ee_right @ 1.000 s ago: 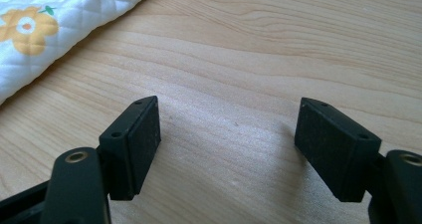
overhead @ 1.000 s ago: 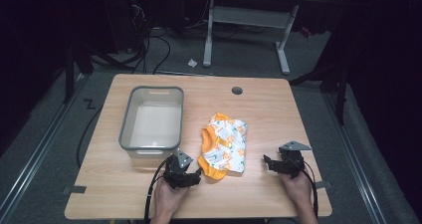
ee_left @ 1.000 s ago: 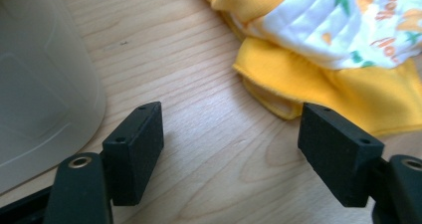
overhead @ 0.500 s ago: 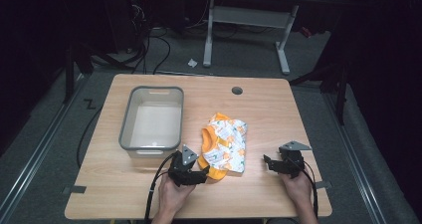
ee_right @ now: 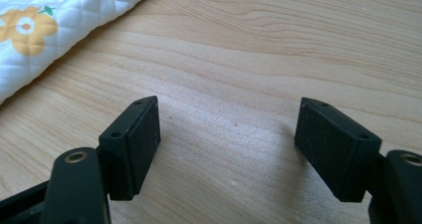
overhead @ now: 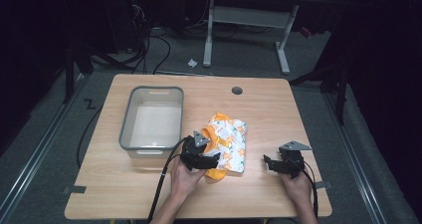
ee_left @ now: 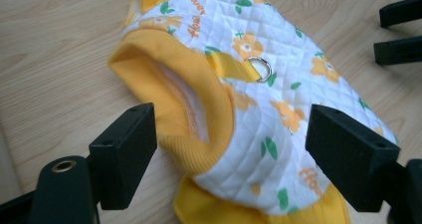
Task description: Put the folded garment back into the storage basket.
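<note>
From above, the left gripper [overhead: 211, 160] sits over the near left edge of the quilted pet vest [overhead: 230, 143], a white garment printed with orange flowers and trimmed in yellow, lying flat on the wooden table [overhead: 278, 109]; its jaws have just been opening and stand apart, not pressing on the fabric; just to the left of this gripper, and a little beyond it, stands a grey plastic bin [overhead: 130, 123]; the right gripper [overhead: 269, 164] rests near the table's front edge, well to the right of the vest and apart from it, with bare wood between the two.

In the left gripper view, the left gripper [ee_left: 231, 149] has its two black jaws set wide on either side of the vest [ee_left: 278, 84]; the vest's ribbed yellow collar [ee_left: 199, 104] opens between them, close to the left jaw; a yellow strap with a small metal ring [ee_left: 260, 68] lies on the quilted back, ahead of the jaws; the other gripper's jaw tips [ee_left: 398, 32] show at the upper right, past the garment.

In the right gripper view, the right gripper [ee_right: 226, 144] holds its jaws apart over bare table [ee_right: 278, 50], nothing between them; a corner of the vest [ee_right: 45, 30] lies ahead and to the left of the jaws, clear of them.
</note>
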### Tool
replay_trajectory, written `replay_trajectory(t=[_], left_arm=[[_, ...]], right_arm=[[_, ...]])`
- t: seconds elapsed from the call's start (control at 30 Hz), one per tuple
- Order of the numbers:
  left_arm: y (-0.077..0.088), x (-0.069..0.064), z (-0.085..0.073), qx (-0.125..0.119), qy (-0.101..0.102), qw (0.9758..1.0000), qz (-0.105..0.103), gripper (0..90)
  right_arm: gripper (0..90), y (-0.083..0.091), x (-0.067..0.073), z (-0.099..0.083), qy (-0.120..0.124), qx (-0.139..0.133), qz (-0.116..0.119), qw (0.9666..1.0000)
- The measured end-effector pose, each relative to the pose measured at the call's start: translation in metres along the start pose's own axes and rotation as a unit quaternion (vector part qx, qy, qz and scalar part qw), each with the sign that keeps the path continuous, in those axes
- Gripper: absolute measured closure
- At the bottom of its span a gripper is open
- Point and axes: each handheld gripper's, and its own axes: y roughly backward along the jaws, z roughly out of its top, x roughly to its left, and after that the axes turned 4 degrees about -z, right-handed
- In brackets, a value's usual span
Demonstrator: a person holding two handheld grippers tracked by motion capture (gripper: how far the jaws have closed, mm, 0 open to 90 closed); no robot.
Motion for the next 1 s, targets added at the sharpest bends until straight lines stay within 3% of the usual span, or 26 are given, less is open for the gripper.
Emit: replay_trajectory(t=[0.3, 0.47, 0.67, 0.8, 0.87, 1.0], left_arm=[[-0.027, 0.007, 0.010, 0.029, 0.007, 0.9992, 0.027, 16.9], [-0.041, 0.014, 0.009, 0.064, 0.022, 0.9971, 0.033, 15.6], [-0.049, 0.016, 0.006, 0.079, 0.033, 0.9958, 0.032, 15.6], [-0.049, 0.015, 0.006, 0.077, 0.025, 0.9961, 0.036, 16.5], [-0.049, 0.014, 0.006, 0.075, 0.020, 0.9964, 0.033, 20.5], [-0.047, 0.011, 0.007, 0.068, 0.007, 0.9976, 0.015, 39.7]], right_arm=[[26.3, 0.000, 0.000, 0.000, 0.001, -0.001, 0.000, 1.0000], [26.3, 0.000, 0.000, 0.000, 0.001, -0.001, 0.000, 1.0000], [26.3, 0.000, 0.000, 0.000, 0.001, -0.001, 0.000, 1.0000], [26.3, 0.000, 0.000, 0.000, 0.000, 0.000, 0.000, 1.0000], [26.3, 0.000, 0.000, 0.000, 0.000, 0.000, 0.000, 1.0000], [26.3, 0.000, 0.000, 0.000, 0.000, 0.000, 0.000, 1.0000]])
